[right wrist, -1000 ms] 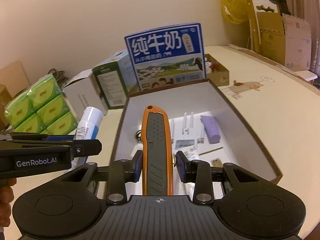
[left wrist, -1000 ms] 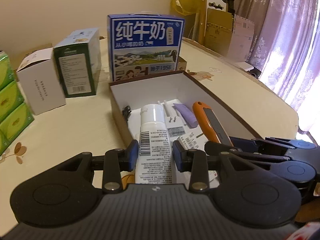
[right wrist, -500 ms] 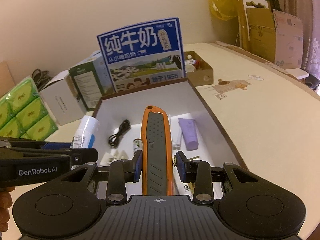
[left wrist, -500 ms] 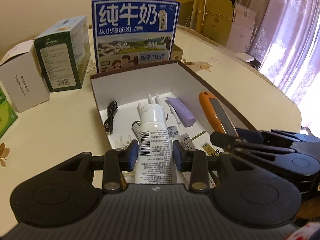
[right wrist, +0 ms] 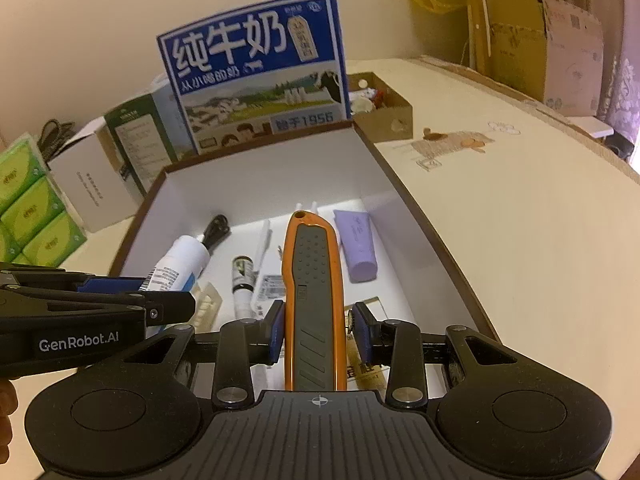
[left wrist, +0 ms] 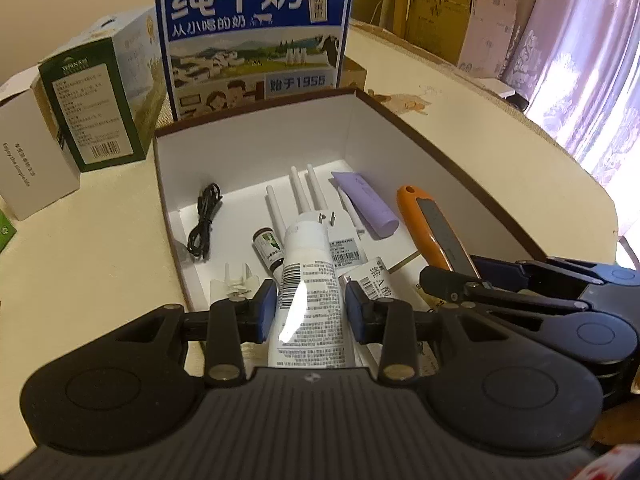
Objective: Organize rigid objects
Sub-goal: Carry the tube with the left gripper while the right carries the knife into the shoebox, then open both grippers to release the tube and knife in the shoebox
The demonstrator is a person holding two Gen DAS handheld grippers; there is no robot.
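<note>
- Left gripper [left wrist: 311, 307]: pads pinch a white bottle [left wrist: 308, 280] across its printed body, cap end pointing forward over the near part of the box [left wrist: 256, 136].
- White bottle: rigid plastic, probably light; the glossy label looks slippery, so a hold across the mid-body suits it better than one near the rounded cap.
- Right gripper [right wrist: 318, 334]: pads pressed onto an orange utility knife [right wrist: 312, 280] at the lower handle, its tip reaching out over the box interior.
- Utility knife: stiff and likely the heavier of the two; the grey dotted rubber inlay should give good grip. No blade shows from here.
- Box: open, brown outside, white inside, standing on the desk [right wrist: 520, 220]. Contents seen in the left wrist view:
  - a coiled black cable [left wrist: 204, 224] at the left;
  - a white plug-in device with three antennas [left wrist: 304, 196] in the middle;
  - a lilac tube [left wrist: 366, 204] toward the right;
  - a small dark bottle [left wrist: 269, 249] lying flat;
  - a small white plastic piece [left wrist: 234, 280] at the near left;
  - printed cartons and papers near the front wall, partly hidden.
- Behind the box: a blue milk carton [left wrist: 256, 28] stands upright against the far wall of the box.
</note>
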